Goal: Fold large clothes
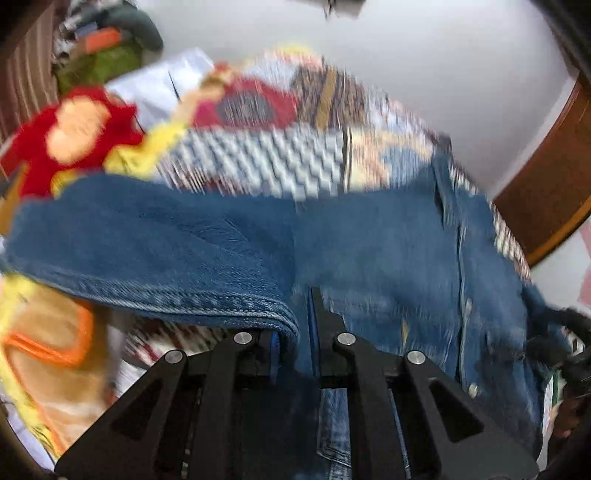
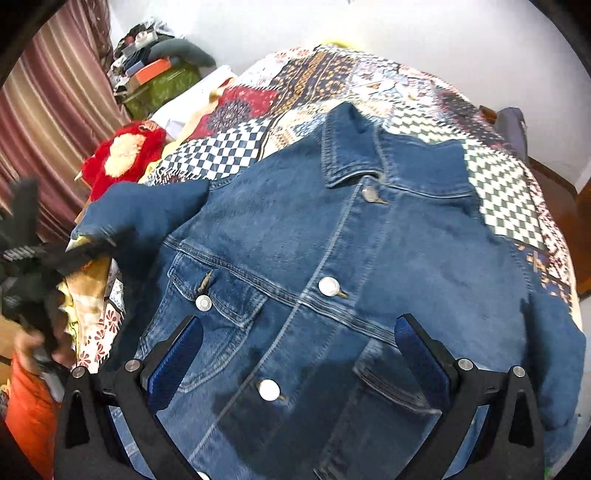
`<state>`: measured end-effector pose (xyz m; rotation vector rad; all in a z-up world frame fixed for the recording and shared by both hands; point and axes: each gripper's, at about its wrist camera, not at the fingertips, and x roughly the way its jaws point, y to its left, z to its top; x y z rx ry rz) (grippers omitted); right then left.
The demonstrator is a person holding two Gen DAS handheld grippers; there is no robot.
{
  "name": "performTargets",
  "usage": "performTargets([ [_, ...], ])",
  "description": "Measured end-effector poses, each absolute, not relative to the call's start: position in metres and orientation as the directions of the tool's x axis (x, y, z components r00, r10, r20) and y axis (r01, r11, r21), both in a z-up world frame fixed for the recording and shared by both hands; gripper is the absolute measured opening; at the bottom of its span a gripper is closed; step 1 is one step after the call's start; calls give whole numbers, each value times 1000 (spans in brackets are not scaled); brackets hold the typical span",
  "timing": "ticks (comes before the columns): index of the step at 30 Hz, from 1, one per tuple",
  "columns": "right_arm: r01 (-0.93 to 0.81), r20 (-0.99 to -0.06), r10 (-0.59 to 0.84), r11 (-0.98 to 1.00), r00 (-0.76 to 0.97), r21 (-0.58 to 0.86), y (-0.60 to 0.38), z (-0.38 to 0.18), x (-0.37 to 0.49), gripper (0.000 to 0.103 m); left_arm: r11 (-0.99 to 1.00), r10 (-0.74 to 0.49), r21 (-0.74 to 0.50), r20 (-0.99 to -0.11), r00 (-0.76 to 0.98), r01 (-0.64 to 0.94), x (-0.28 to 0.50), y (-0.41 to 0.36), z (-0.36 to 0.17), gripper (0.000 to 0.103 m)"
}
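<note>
Blue denim button-front jacket (image 2: 332, 266), face up on patchwork quilt (image 2: 509, 192), collar toward frame top; left gripper (image 1: 295, 332) clenched on its stitched sleeve cuff (image 1: 236, 302) at frame left; right gripper (image 2: 295, 362) spread wide above lower front, grasping nothing.

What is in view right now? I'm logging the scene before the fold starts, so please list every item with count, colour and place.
denim jacket: one, blue, front up on the bed, buttoned, collar at the far end
jacket sleeve: one, blue, cuff pinched in the left tongs
patchwork bedspread: one, multicoloured with checked patches, under the jacket
plush toy: one, red with a cream patch, left edge of the bed
curtain: one, maroon and beige stripes, far left
pile of boxes and clothes: one, green, orange, grey, far left corner
wall: white, behind the bed
left tongs: black with blue pads, shut on the cuff
right tongs: black with blue pads, open above the jacket front
</note>
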<state>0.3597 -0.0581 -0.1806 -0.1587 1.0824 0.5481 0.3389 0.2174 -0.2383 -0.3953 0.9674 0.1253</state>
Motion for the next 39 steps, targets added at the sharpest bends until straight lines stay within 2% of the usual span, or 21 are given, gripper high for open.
performTargets([
  [3,-494,-866,342,860,365,131,-71,-174,351,103,885,-200,-365,-858,473,-288,345,217,-279,12],
  [5,-492,-866,335,862,371,123,-78,-173,348,103,875,-216,-375,-868,448,-306,345,217,-293,12],
  [8,-483,-866,326,868,380,115,-86,-172,346,103,869,-227,-391,-860,458,-304,340,222,-286,13],
  [10,-479,-867,322,870,380,113,-88,-174,345,103,874,-226,-393,-849,477,-285,335,225,-272,25],
  [12,-474,-869,322,873,377,117,-88,-175,346,103,879,-214,-390,-836,505,-273,327,228,-256,65],
  [13,-473,-869,323,873,374,121,-88,-176,346,103,878,-201,-393,-821,535,-272,323,233,-247,70],
  [17,-464,-869,335,874,363,144,-85,-180,348,103,847,-168,-425,-784,597,-319,310,268,-230,73],
  [23,-470,-863,354,868,360,160,-78,-179,347,103,704,-167,-519,-785,597,-484,313,335,-258,73],
  [25,-473,-863,345,869,370,144,-78,-178,346,103,673,-159,-533,-781,604,-512,315,347,-265,64],
  [26,-474,-863,338,870,376,135,-79,-177,346,103,673,-133,-514,-792,596,-532,317,352,-266,53],
  [27,-473,-863,333,872,380,128,-80,-178,346,103,680,-116,-496,-800,589,-540,317,352,-265,35],
  [28,-471,-864,324,874,385,119,-81,-178,346,103,698,-79,-454,-817,571,-553,320,352,-264,25],
  [29,-469,-865,321,876,386,115,-83,-178,346,103,714,-51,-421,-828,558,-560,321,351,-263,10],
  [32,-458,-866,320,881,384,122,-89,-178,347,103,777,47,-325,-824,564,-539,321,338,-242,7],
  [35,-445,-863,319,887,390,127,-96,-178,348,103,843,115,-255,-775,621,-474,321,314,-204,6],
  [39,-422,-856,324,895,403,140,-105,-173,349,103,918,111,-206,-686,719,-338,323,265,-149,6],
])
